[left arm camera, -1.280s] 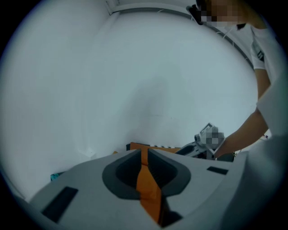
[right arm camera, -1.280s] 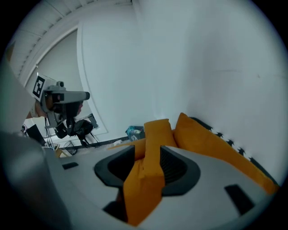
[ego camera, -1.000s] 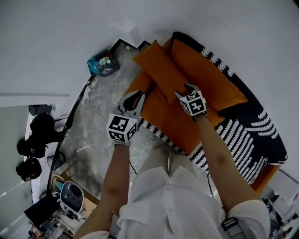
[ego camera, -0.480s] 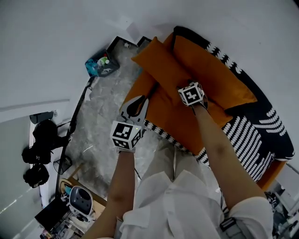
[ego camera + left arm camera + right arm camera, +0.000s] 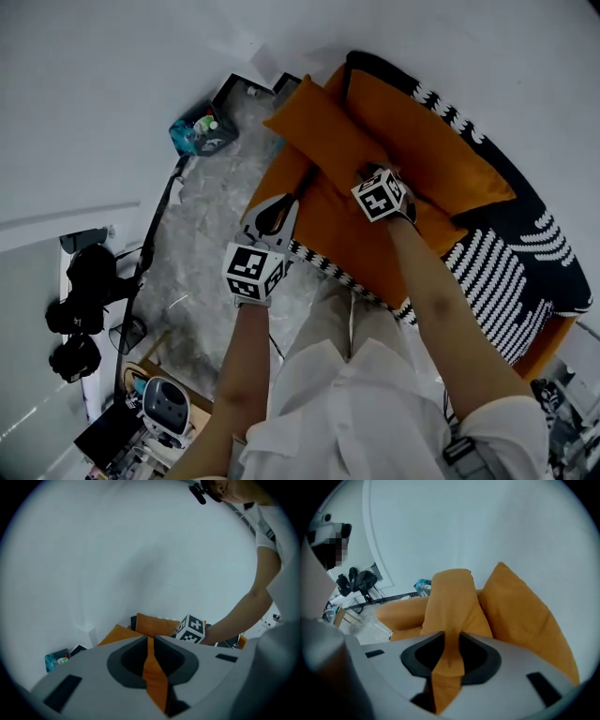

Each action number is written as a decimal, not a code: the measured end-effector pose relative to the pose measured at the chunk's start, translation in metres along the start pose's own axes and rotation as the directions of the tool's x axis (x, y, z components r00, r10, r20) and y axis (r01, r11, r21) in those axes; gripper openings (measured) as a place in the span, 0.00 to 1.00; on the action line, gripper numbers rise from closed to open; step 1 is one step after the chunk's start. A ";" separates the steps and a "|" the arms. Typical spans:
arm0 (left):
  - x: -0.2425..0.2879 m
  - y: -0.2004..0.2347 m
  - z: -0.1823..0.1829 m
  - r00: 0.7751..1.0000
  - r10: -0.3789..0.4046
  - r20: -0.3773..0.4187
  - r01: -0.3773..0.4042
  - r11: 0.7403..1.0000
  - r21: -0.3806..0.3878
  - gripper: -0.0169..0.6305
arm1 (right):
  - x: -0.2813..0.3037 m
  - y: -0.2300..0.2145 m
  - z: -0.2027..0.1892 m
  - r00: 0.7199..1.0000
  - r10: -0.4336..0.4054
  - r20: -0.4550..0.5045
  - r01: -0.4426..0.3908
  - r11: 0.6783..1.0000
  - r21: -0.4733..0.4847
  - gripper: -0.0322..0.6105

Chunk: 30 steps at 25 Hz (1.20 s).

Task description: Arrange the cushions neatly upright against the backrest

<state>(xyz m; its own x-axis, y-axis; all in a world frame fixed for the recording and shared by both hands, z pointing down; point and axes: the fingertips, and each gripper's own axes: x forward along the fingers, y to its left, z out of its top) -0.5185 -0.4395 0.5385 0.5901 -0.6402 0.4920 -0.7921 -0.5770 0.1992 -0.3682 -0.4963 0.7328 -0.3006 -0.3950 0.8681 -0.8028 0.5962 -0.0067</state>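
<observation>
Cushion [image 5: 323,127]: on the sofa [image 5: 511,267] seat, its edge between the right gripper [image 5: 451,634] jaws.
Right gripper: jaws have just been closing, clamped on cushion.
Left gripper [image 5: 150,639]: pinching orange fabric [image 5: 153,681] at sofa's front.
Hidden: in head view, right jaw tips under its cube [image 5: 380,195].

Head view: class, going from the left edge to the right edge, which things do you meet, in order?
Black gear on the floor → teal container → left gripper → right gripper → black-and-white striped cover. The orange cushion under the right gripper overlaps it, so it is left out.
</observation>
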 end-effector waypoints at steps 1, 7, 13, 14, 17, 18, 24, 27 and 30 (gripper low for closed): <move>0.002 -0.002 0.000 1.000 -0.006 0.000 0.006 1.000 0.001 0.09 | -0.005 0.002 0.000 1.000 -0.009 0.001 0.009 1.000 -0.028 0.22; 0.016 -0.023 0.002 0.998 -0.065 -0.008 0.065 0.998 -0.006 0.10 | -0.059 0.003 -0.031 1.000 -0.024 0.002 0.024 0.997 -0.070 0.19; 0.043 -0.059 -0.014 0.986 -0.158 -0.058 0.156 0.987 -0.028 0.13 | -0.119 -0.001 -0.107 0.999 0.019 -0.033 -0.024 0.986 -0.163 0.19; 0.046 -0.067 -0.017 0.983 -0.172 -0.068 0.171 0.985 -0.027 0.13 | -0.127 -0.002 -0.124 0.998 0.020 -0.052 -0.030 0.982 -0.184 0.19; 0.059 -0.089 -0.030 0.971 -0.213 -0.111 0.212 0.977 -0.017 0.15 | -0.145 -0.009 -0.169 0.994 0.013 -0.111 -0.037 0.975 -0.219 0.20; 0.064 -0.095 -0.036 0.966 -0.225 -0.130 0.225 0.974 -0.012 0.15 | -0.149 -0.012 -0.181 0.992 0.010 -0.128 -0.038 0.975 -0.218 0.21; 0.092 -0.099 -0.077 0.924 -0.256 -0.283 0.271 0.963 0.014 0.18 | -0.156 -0.019 -0.218 0.985 0.000 -0.170 -0.017 0.995 -0.096 0.17; 0.110 -0.091 -0.081 0.915 -0.247 -0.318 0.264 0.964 0.010 0.24 | -0.163 -0.026 -0.219 0.986 0.034 -0.166 -0.011 0.990 0.140 0.39; 0.131 -0.088 -0.086 0.899 -0.239 -0.368 0.266 0.964 0.023 0.29 | -0.170 -0.047 -0.230 0.989 -0.001 -0.151 0.064 0.908 0.413 0.44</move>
<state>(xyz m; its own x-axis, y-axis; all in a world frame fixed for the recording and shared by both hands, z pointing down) -0.3847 -0.4288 0.6583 0.6617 -0.2506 0.7066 -0.6029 -0.7380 0.3029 -0.1613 -0.2965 0.6992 -0.2188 -0.2858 0.9330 -0.9612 0.2277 -0.1556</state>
